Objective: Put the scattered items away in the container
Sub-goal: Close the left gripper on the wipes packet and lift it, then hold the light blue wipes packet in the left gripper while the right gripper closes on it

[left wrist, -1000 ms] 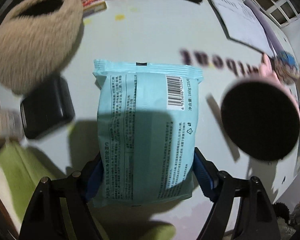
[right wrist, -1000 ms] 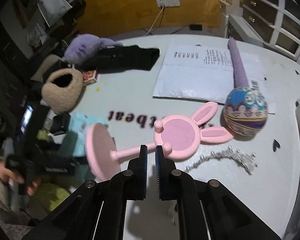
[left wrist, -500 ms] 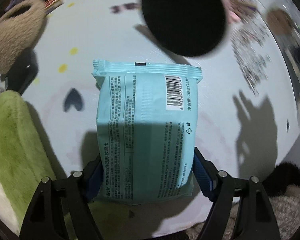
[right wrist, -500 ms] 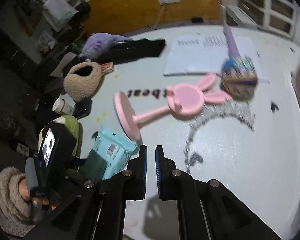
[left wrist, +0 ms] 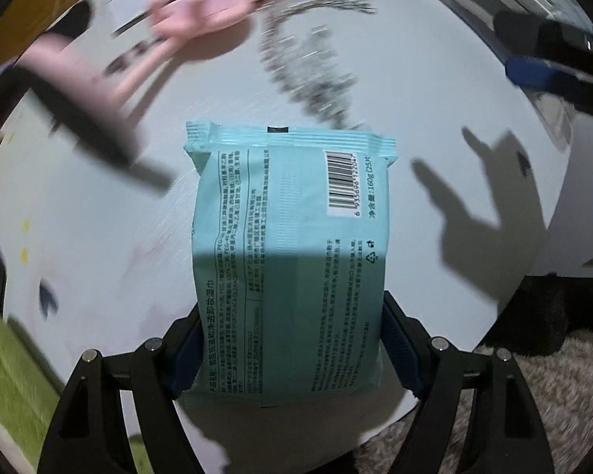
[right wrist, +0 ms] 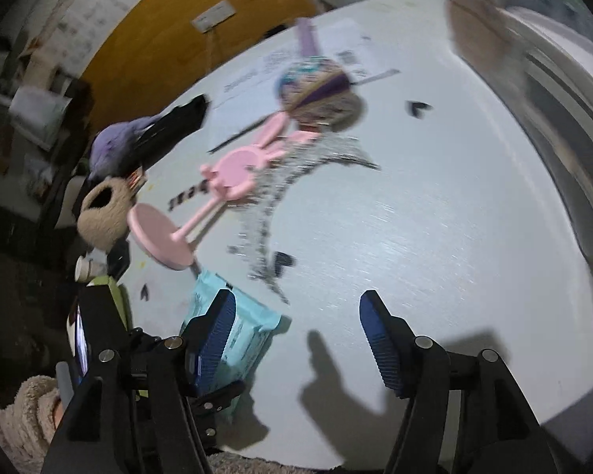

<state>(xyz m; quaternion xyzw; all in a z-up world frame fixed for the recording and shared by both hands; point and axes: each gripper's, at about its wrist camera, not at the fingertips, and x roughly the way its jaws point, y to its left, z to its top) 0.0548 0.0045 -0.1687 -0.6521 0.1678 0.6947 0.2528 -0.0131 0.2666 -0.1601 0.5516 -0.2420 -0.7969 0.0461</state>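
Clenched on the teal wipes pack (left wrist: 290, 260) by its near end: left claw (left wrist: 288, 349), pack's long axis running straight out along the fingers, lifted above the white worktop (left wrist: 415, 91). Released and spread wide just right of the pack: right claw (right wrist: 296, 339). No container clearly made out; probably off past the right claw.

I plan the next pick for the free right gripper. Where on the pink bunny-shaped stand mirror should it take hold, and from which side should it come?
Grip the thin stem of the pink stand mirror, between the round base and the bunny head. The mirror lies flat on the table, so probably come from above, open right gripper with fingers across the stem. The wide discs look harder to span.
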